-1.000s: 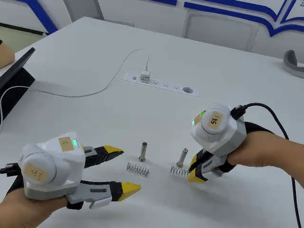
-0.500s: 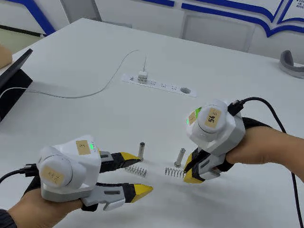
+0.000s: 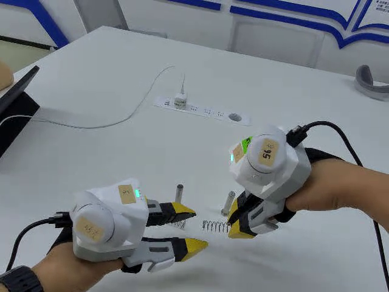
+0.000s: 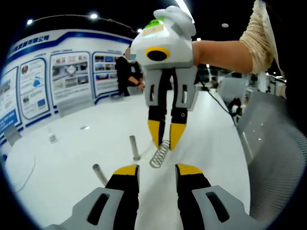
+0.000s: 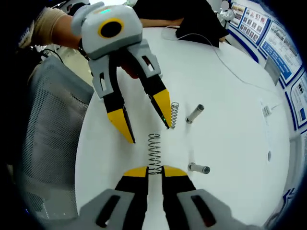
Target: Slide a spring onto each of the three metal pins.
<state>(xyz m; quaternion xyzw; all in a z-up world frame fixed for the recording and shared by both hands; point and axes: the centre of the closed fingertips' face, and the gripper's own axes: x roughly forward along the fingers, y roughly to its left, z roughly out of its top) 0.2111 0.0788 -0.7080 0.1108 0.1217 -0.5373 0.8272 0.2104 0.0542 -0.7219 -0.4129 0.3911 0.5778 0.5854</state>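
Two grippers meet low in the head view over a white table (image 3: 121, 79): the left gripper (image 3: 199, 228) in the lower left has its yellow-tipped jaws spread apart, and the right gripper (image 3: 234, 230) at centre right points down with its tips at the right end of a spring (image 3: 214, 226) lying on the table between the two tools. Just above the left gripper's upper jaw, a first pin (image 3: 179, 193) stands upright, and a second pin (image 3: 228, 202) stands just left of the right gripper. A second spring (image 3: 178, 224) peeks out beside the left gripper's upper jaw, below the first pin. A white power strip (image 3: 197, 111) lies in the upper middle with a thin cable (image 3: 121, 121) running left. In the left gripper view, the left gripper (image 4: 158, 168) rises from the bottom with released jaws, while the right gripper (image 4: 166, 139) hangs from the top, its tips pinched on the upper end of the spring (image 4: 157, 155). The second pin (image 4: 134, 147) is left of the spring, and the first pin (image 4: 100, 173) is at lower left. In the right gripper view, the right gripper (image 5: 155, 171) clenches the near end of the spring (image 5: 153, 148), which runs up the middle. The left gripper (image 5: 148, 130) comes from the top with jaws wide. The second spring (image 5: 174, 115) and first pin (image 5: 194, 113) sit right of centre, the second pin (image 5: 199, 168) at lower right.
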